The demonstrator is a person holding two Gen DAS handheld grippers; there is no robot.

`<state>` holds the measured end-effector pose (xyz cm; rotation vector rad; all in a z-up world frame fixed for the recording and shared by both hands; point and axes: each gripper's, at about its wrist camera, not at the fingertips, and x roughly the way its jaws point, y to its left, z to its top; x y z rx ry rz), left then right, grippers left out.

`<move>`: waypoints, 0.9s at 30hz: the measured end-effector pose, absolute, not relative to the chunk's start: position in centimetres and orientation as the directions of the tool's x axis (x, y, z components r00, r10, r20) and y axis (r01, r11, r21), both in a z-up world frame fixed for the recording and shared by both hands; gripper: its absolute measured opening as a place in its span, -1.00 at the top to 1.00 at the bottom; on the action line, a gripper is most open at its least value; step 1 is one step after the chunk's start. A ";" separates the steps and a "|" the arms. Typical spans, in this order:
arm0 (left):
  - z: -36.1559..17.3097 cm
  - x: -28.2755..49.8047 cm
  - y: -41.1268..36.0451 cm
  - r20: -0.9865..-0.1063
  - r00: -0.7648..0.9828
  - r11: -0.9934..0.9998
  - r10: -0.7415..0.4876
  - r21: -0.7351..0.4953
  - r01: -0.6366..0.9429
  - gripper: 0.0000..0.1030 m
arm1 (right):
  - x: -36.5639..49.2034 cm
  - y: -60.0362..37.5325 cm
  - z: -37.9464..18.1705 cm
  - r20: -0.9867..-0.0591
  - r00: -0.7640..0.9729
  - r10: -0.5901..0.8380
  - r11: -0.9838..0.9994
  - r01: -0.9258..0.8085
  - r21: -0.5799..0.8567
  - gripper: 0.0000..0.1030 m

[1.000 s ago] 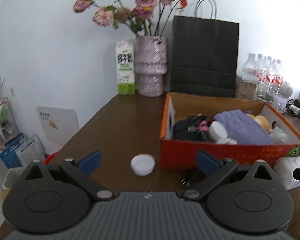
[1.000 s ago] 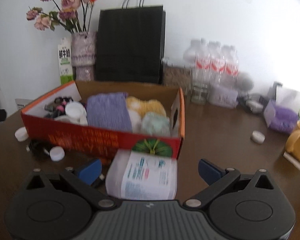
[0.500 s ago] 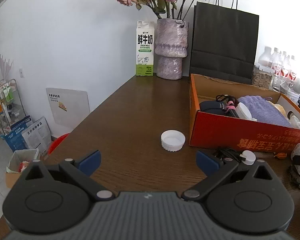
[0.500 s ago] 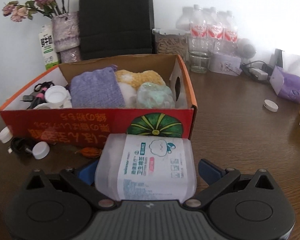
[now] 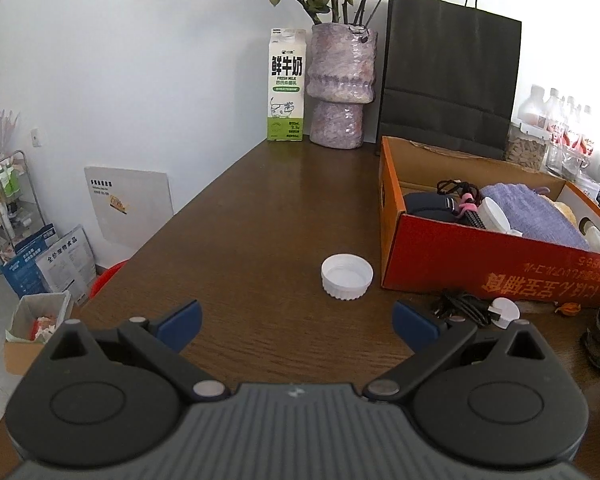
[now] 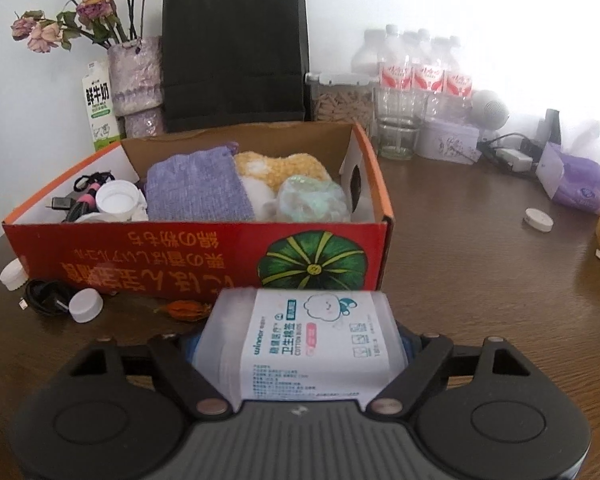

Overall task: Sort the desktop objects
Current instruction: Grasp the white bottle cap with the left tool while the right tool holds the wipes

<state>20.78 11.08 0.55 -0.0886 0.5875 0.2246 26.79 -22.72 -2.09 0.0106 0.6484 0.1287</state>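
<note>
Right tongs (image 6: 300, 344) clamped on cotton-swab box (image 6: 304, 340), left tongs (image 5: 296, 322) apart near white cap (image 5: 347, 276)

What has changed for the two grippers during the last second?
The right gripper closed onto the cotton swab box, which before lay between its open fingers. The left gripper stayed open and empty; the white cap stayed beside the red box.

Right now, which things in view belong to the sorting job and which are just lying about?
Job:
- cotton bud box, clamped in the right hand-held gripper
- red cardboard box, partly filled
- white jar lid, ahead of the open left hand-held gripper
- black cable
- small white cap

Lying about:
- milk carton
- flower vase
- black paper bag
- water bottles
</note>
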 end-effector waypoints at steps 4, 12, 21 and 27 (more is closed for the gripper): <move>0.6 21.8 11.1 -0.564 0.807 0.975 0.178 -0.009 -0.222 -1.00 | 26.2 -23.1 -1.5 -0.580 0.806 0.117 0.993 -0.108 0.050 -0.58; -0.1 25.1 10.8 -0.591 0.787 0.982 0.176 0.045 -0.185 -1.00 | 25.7 -24.5 -1.3 -0.572 0.817 0.074 0.997 -0.061 0.042 -0.58; -2.0 27.7 10.9 -0.625 0.763 0.985 0.164 0.064 -0.159 -0.98 | 26.0 -26.5 -1.5 -0.566 0.824 0.011 1.000 0.006 0.028 -0.59; -2.5 28.1 11.1 -0.625 0.762 0.984 0.173 0.079 -0.159 -0.81 | 26.8 -27.6 -1.7 -0.569 0.823 0.003 0.998 0.029 0.047 -0.59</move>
